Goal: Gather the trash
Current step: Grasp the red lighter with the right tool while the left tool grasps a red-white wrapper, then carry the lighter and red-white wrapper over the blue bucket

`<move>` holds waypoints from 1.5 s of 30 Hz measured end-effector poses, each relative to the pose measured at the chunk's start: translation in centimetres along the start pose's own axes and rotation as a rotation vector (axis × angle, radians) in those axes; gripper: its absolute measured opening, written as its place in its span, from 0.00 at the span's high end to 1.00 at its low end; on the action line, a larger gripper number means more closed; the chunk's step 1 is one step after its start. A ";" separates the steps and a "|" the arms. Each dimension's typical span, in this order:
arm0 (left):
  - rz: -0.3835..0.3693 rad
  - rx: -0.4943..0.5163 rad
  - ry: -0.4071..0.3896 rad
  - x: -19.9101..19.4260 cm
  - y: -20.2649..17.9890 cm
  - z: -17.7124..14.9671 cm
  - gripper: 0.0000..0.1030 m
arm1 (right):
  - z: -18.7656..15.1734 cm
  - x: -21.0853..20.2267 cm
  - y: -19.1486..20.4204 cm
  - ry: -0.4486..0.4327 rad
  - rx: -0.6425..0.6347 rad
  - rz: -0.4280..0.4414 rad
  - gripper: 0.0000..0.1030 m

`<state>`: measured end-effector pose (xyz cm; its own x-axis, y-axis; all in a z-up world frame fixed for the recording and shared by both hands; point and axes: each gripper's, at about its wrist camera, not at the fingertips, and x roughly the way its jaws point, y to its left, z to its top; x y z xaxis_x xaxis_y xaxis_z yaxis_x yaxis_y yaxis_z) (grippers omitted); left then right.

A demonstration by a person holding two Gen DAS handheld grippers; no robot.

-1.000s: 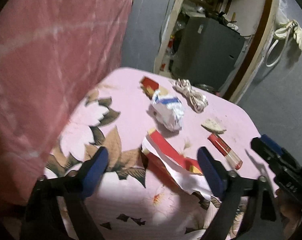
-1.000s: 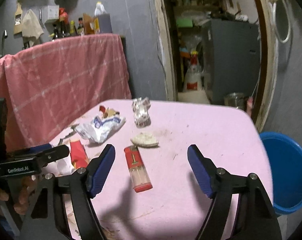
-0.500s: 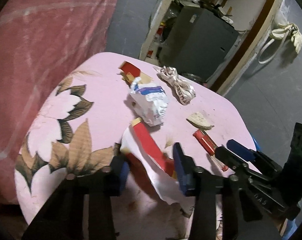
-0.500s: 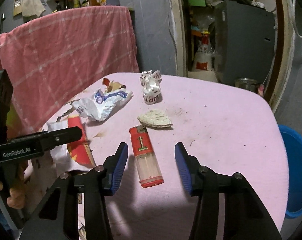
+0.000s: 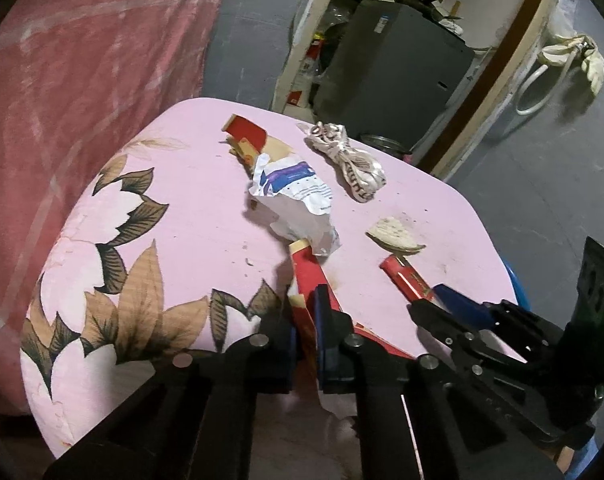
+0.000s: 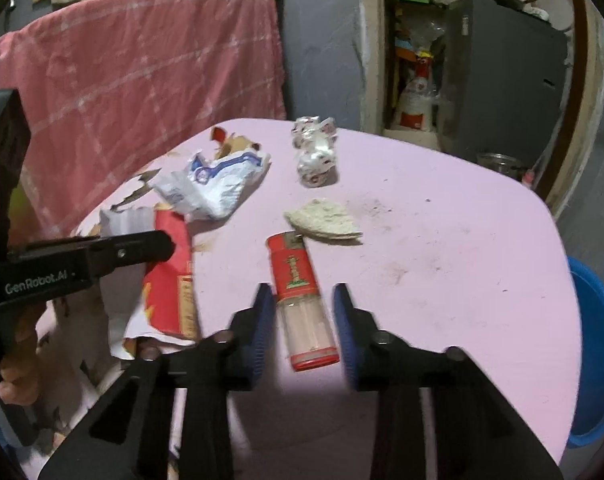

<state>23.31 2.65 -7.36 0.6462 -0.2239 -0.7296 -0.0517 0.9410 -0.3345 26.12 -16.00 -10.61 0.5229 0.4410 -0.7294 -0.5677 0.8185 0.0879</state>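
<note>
Lengthwise — lighter (image 6: 304,300), red end away

Probably home: tablecloth (image 5: 189,216), pantry clutter (image 6: 418,80)

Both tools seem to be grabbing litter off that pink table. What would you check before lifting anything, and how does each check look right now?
1. Left hand-held gripper shut on the red and white wrapper: ok.
2. Right hand-held gripper astride the red lighter: ok, it lies between the fingers.
3. Right grip firm: not ok, the jaws are closing and gaps show on both sides.
4. Wrapper free of the crumpled white bag on its far end: cannot tell.
5. Blue bin reachable beside the table: ok, probably.
</note>
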 end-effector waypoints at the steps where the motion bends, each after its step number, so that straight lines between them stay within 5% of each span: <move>1: -0.002 0.008 -0.002 -0.1 -0.2 0.0 0.96 | 0.0 -0.1 -0.1 0.000 0.000 0.004 0.77; 11: -0.032 0.055 -0.036 -1.5 -1.9 -1.3 1.00 | -1.9 -2.5 -0.5 -0.079 0.005 -0.005 0.80; 19: -0.035 0.124 -0.168 -3.3 -5.3 -2.0 1.00 | -3.3 -7.1 -1.3 -0.286 0.063 -0.037 0.80; 34: -0.147 0.296 -0.528 -5.6 -16.9 -1.3 1.00 | -4.0 -19.1 -5.9 -0.705 0.050 -0.290 0.80; 40: -0.206 0.319 -0.581 -4.3 -21.8 -0.7 1.00 | -4.4 -21.4 -9.2 -0.775 0.064 -0.401 0.80; 45: -0.242 0.372 -0.547 -1.7 -26.2 -0.1 1.00 | -5.5 -22.3 -13.1 -0.795 0.106 -0.473 0.80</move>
<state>23.55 -21.68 2.58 0.9016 -0.3704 -0.2234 0.3430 0.9269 -0.1522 18.40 -38.60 0.75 0.9892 0.1433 -0.0299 -0.1437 0.9896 -0.0098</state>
